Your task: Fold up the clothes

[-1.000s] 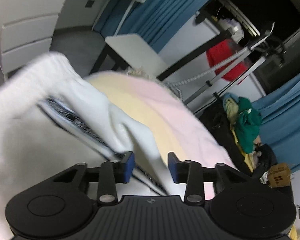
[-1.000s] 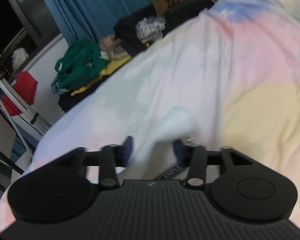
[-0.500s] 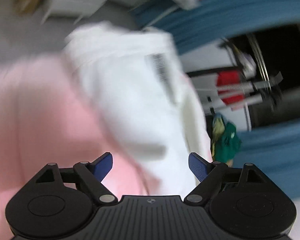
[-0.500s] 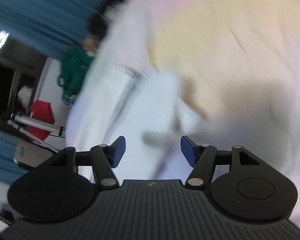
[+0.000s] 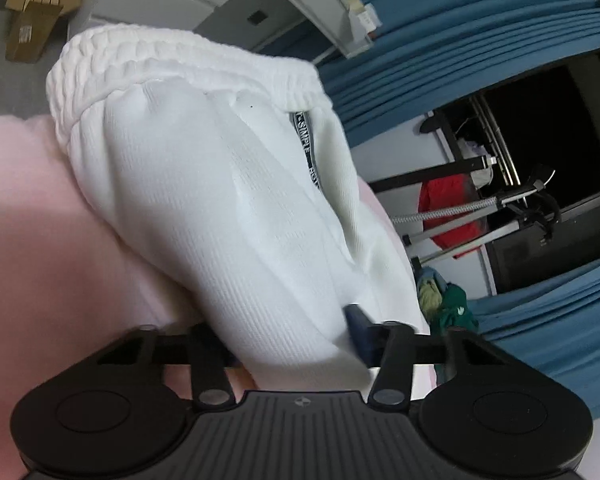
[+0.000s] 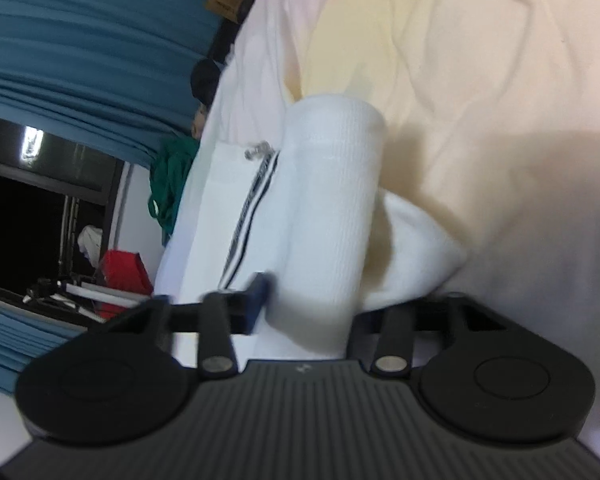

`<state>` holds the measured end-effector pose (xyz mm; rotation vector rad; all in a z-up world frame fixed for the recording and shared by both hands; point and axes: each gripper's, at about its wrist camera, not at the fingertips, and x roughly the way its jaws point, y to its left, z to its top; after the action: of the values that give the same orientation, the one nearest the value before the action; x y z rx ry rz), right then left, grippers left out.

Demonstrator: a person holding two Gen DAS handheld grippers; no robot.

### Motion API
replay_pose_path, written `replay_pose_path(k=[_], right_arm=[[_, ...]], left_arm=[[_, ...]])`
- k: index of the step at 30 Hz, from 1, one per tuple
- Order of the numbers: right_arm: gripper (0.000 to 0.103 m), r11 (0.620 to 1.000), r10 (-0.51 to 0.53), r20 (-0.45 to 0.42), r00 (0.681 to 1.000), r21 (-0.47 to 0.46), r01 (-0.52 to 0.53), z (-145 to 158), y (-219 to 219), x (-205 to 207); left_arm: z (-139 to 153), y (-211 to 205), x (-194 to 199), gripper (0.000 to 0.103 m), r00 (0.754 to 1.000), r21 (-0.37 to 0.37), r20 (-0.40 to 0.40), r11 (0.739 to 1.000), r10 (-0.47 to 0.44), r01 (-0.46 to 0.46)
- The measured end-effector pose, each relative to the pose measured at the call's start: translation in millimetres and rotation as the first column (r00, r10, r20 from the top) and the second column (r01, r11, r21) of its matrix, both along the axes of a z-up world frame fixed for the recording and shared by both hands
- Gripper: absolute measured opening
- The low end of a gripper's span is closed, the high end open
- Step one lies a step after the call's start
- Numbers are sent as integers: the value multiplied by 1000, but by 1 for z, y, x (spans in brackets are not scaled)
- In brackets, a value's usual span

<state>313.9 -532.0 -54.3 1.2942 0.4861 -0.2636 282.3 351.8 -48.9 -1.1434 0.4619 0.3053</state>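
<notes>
White ribbed shorts (image 5: 220, 200) with an elastic waistband and a black-and-white side stripe lie folded on the pastel bed cover (image 5: 40, 240). My left gripper (image 5: 292, 340) straddles the near end of the shorts; the cloth fills the gap between its fingers and hides the left one. In the right wrist view the shorts (image 6: 328, 208) lie as a thick fold with the stripe at its left. My right gripper (image 6: 308, 312) also straddles the near end, cloth between the fingers. Both sets of jaws stand partly apart around the cloth.
The pink and yellow bed cover (image 6: 480, 80) spreads to the right. Blue curtains (image 5: 460, 40), a stand with a red cloth (image 5: 448, 216), a pile of green clothes (image 5: 452, 308) and a cardboard box (image 5: 36, 20) on the floor surround the bed.
Both grippers were shut on the shorts a second ago, opened wide while swinging over the bed, and now sit around the near end of the folded shorts with jaws narrowed.
</notes>
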Motion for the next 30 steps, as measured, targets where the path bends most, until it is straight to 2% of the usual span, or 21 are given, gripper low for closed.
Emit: replay_pose_path(k=[2,6,8,11,14,21,25,29,30], right_arm=[[19,1000,-27,14,1000,16,26,3,-1,-3],[17,999,-33,45,998,8,33,21,-2,-14],[17,999,-29,50,998,16,28,29,-7,-21],[16,998,-29,54,998,63,26,34,-11,-41],[16,993,-30,32,999,114,26,35,-16,-66],[16,982,3,-45,999,188,5,32,-24,-128],[16,965,-17,-62,998,260,32,22,-25,-163],[16,940,-11,-82,997,338,38,3,-26,-175],[16,932,-14,-92,996,360,46,-2,-26,-178]], left_arm=[[1,0,-3,26,1000,1,-4,1000,-1,1],[10,6,-13,16,1000,-20,9,1000,-17,17],[22,10,-22,14,999,-26,21,999,-29,30],[40,16,-46,14,1000,-97,17,995,-16,17],[64,20,-79,14,1000,-115,12,993,-18,19],[104,25,-168,14,994,-92,-76,993,-84,76],[106,29,-208,15,987,-101,-118,990,-111,99],[84,36,-222,16,957,-115,-253,987,-140,114],[82,36,-221,16,953,-113,-266,987,-145,118]])
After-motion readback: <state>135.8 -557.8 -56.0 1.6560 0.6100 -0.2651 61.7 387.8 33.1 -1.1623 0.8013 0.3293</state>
